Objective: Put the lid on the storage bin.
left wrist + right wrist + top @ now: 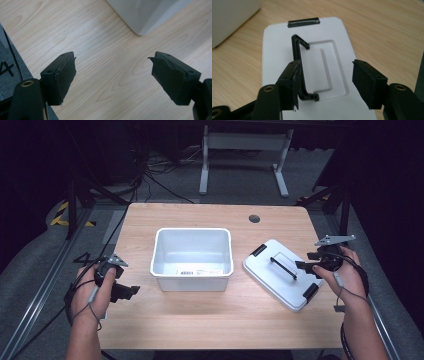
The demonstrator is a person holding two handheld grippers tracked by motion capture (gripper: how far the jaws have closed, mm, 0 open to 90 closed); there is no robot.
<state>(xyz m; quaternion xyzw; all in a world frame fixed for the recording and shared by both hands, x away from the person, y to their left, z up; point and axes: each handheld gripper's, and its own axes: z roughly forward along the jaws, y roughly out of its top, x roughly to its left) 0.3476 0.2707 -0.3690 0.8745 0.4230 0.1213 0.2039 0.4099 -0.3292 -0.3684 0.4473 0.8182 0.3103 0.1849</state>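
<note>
Nearest the person, the left gripper (pixel 131 291) hovered over the bare wooden table (pixel 200 320) at about eight o'clock from the table's middle, its jaws spread wide with nothing between them; in the left gripper view a corner of the white bin (pixel 147 15) stood beyond them, well apart. At about four o'clock, the right gripper (pixel 303 266) hung over the white lid (pixel 280 277), which lay flat on the table just right of the bin. Its jaws stood wide; in the right gripper view the lid's raised black handle (pixel 298 55) ran beside the inner face of the left jaw, not clamped. At the centre sat the open white bin (pixel 192 259), a label on its floor.
</note>
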